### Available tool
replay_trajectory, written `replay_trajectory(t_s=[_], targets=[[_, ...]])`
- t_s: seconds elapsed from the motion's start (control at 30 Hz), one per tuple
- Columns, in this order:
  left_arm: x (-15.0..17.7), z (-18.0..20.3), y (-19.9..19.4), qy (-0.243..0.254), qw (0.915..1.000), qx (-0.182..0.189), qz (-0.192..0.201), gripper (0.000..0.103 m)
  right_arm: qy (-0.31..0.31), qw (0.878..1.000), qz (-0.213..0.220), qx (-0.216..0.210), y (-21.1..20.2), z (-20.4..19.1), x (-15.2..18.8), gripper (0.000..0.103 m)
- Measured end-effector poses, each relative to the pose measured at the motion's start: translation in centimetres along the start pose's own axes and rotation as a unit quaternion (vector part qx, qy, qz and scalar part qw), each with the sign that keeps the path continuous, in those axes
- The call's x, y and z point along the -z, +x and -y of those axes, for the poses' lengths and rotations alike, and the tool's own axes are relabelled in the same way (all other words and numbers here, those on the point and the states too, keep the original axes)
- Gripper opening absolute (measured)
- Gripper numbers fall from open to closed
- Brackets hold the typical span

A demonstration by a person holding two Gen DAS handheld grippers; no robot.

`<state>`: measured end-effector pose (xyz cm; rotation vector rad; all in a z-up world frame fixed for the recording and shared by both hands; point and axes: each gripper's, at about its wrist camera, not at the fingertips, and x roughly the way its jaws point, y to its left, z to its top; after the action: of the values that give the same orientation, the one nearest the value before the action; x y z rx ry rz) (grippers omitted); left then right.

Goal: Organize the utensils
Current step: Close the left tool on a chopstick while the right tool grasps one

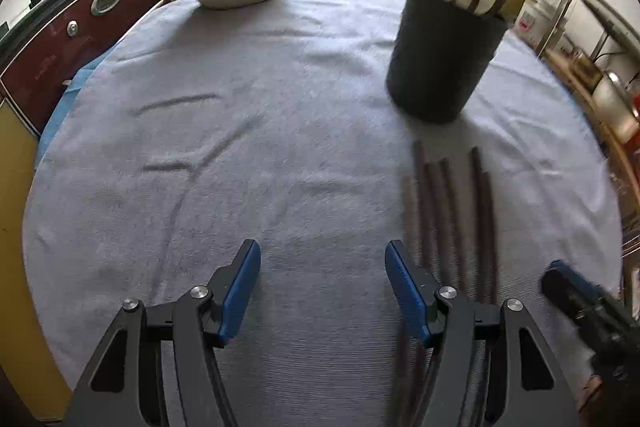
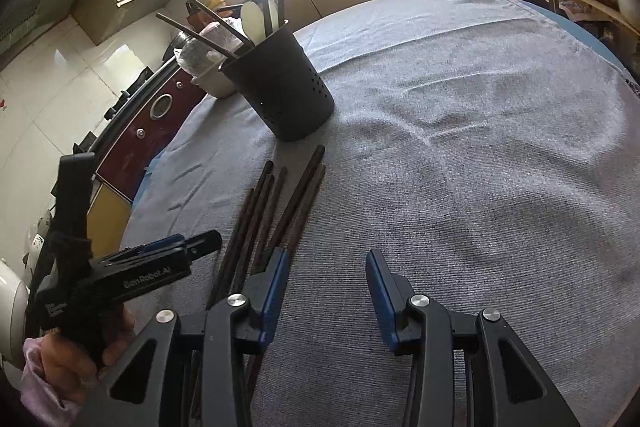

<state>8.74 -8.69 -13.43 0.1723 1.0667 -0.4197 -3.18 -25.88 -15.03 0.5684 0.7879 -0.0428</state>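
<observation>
Lying parallel on grey cloth (image 1: pixel 280 107): dark brown chopsticks (image 1: pixel 452 211); both grippers' fingers apart, empty.

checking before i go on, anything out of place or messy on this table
Yes: a bunch of dark chopsticks lies loose on the grey cloth just in front of the black holder, which already has chopsticks and pale spoons standing in it. The holder is upright; nothing looks spilled or broken.
</observation>
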Motion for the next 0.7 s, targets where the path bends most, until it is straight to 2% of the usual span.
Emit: replay_trajectory(t_s=[0.13, 0.37, 0.43, 0.53, 0.7], targets=[[-0.4, 1.6, 0.4, 0.034, 0.9993, -0.015, -0.001, 0.067, -0.003, 1.0, 0.0, 0.0, 0.0, -0.1, 0.0, 0.043], [-0.9, 2.3, 1.5, 0.026, 0.9995, 0.008, -0.016, 0.066, -0.002, 1.0, 0.0, 0.004, 0.1, 0.0, -0.1, 0.043], [-0.9, 2.7, 1.7, 0.037, 0.9992, 0.007, -0.017, 0.066, -0.01, 1.0, -0.003, 0.003, 0.3, -0.2, -0.2, 0.032], [-1.1, 2.9, 1.9, 0.051, 0.9987, -0.004, -0.008, 0.063, -0.027, 1.0, -0.005, 0.007, 0.7, -0.8, -0.8, 0.025], [-1.5, 1.6, 1.8, 0.042, 0.9991, -0.002, -0.006, 0.046, -0.049, 0.999, -0.016, 0.017, 2.0, -1.7, -2.2, 0.024]])
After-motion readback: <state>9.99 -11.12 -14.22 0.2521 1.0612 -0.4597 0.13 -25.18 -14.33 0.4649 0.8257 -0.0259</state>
